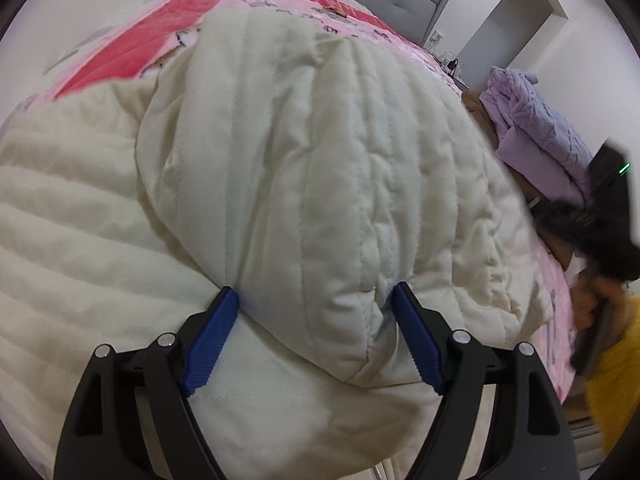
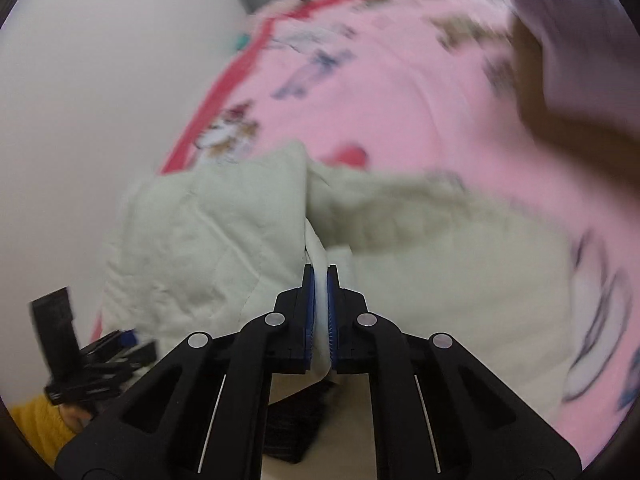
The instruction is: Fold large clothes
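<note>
Gripper work first: the right gripper [image 2: 321,304] is pressed together on a thin white edge of the cream quilted garment [image 2: 208,248], the cloth showing as a narrow strip between its blue pads [image 2: 308,312]. The left gripper [image 1: 316,332] stands spread wide, its blue pads on either side of a thick folded bulge of the same garment; whether they bite into the padding or merely bracket it I cannot tell.

The garment lies heaped on the bed, over a pink printed blanket [image 2: 400,120], with one padded flap already doubled over the rest. I judge the step to be the start of a fold: one edge is secured on the right and the left is set at the bulky corner. The next move calls for the left to close firmly on that thick wad, then both to lift and carry the layer across together, keeping the edge taut so the puffy padding does not slump or slip out.

Counted: two grippers, one cream garment, one pink blanket, one lilac knitted pile [image 1: 536,128] by the far right side of the bed, with something brown under it.
</note>
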`<state>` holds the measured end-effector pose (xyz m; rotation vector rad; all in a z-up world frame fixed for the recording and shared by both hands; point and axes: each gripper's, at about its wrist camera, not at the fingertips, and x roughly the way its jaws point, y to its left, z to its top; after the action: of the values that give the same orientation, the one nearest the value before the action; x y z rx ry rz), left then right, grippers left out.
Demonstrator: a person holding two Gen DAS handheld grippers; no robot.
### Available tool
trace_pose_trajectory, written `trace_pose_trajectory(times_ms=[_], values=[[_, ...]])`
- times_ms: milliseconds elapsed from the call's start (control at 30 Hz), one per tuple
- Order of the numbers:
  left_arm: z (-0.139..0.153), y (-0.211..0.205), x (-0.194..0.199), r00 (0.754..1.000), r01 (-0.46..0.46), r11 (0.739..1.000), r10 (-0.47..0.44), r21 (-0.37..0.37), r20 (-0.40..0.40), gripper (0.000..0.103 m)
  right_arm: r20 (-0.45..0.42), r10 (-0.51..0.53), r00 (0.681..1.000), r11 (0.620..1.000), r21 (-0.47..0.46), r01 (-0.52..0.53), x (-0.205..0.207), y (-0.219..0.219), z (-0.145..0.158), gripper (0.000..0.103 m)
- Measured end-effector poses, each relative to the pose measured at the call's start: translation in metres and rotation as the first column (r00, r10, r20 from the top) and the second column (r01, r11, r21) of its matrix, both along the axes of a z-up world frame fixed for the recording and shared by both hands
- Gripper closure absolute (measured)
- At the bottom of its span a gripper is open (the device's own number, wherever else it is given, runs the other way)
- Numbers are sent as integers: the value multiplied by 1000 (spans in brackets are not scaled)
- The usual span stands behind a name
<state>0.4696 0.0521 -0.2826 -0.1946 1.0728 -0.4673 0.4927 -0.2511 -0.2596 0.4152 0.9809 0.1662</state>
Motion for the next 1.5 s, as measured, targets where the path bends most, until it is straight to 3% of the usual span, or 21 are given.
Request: trace_pose_trajectory(times_ms=[100, 267, 367, 433, 533, 567, 600, 700, 767, 800, 867, 967, 1033, 1100, 1133, 1200, 1267, 1367, 1500], values=[[-1, -4, -2, 1000, 22, 1000, -22, 19, 6, 23, -17, -63, 998, 998, 9, 63, 2, -1, -26, 92], [0, -2, 1, 1000, 5, 1000, -5, 4, -3, 23, -34, -102, 994, 994, -26, 102, 13, 5, -33, 80], [11, 9, -3, 1000, -12, 1000, 13, -29, 8, 23, 31, -105, 994, 994, -5, 105, 2, 2, -9, 75], [24, 23, -7, 999, -19, 999, 21, -49, 46, 23, 111, -108, 988, 993, -31, 112, -8, 3, 13, 63], [49, 39, -7, 988, -48, 999, 46, 10, 147, 22, 226, -90, 970, 987, -111, 117, -24, 11, 45, 46], [53, 40, -5, 984, -59, 998, 52, 35, 171, 15, 259, -80, 963, 984, -133, 118, -30, 15, 55, 35], [58, 43, -2, 977, -72, 995, 57, 66, 205, 14, 293, -66, 954, 984, -137, 110, -35, 20, 63, 32], [62, 48, 11, 970, -87, 993, 64, 86, 235, 14, 339, 54, 939, 994, -112, -16, -41, 47, 78, 33], [63, 57, 23, 976, -95, 995, 89, 23, 196, 14, 318, 150, 936, 986, -121, -117, -37, 72, 74, 37], [63, 63, 28, 977, -108, 994, 108, -9, 183, 13, 279, 205, 938, 976, -131, -175, -32, 84, 67, 45], [60, 79, 39, 978, -148, 987, 155, -60, 137, 12, 167, 265, 950, 951, -207, -229, -24, 105, 50, 49], [37, 98, 65, 972, -233, 958, 234, -166, -11, 12, 28, 311, 950, 894, -347, -283, -18, 124, 14, 48], [21, 102, 79, 960, -276, 938, 258, -209, -109, 14, 52, 287, 956, 914, -313, -258, -21, 120, 3, 47], [23, 98, 81, 957, -291, 932, 280, -218, -79, 16, 45, 247, 968, 941, -251, -229, -20, 110, -3, 47], [26, 94, 79, 959, -283, 935, 279, -214, -49, 20, 36, 229, 973, 950, -226, -215, -17, 106, -5, 47], [36, 80, 74, 968, -236, 953, 247, -191, 37, 40, 30, 230, 973, 947, -237, -217, -12, 106, -5, 47], [39, 66, 71, 970, -223, 963, 234, -149, 62, 39, 29, 237, 971, 940, -257, -222, -14, 109, -4, 47], [30, 59, 75, 973, -222, 962, 228, -157, 25, 39, 27, 234, 972, 945, -243, -220, -17, 109, -4, 47], [23, 64, 78, 956, -293, 945, 293, -149, -21, 68, 31, 235, 971, 942, -254, -220, -23, 112, -2, 47]])
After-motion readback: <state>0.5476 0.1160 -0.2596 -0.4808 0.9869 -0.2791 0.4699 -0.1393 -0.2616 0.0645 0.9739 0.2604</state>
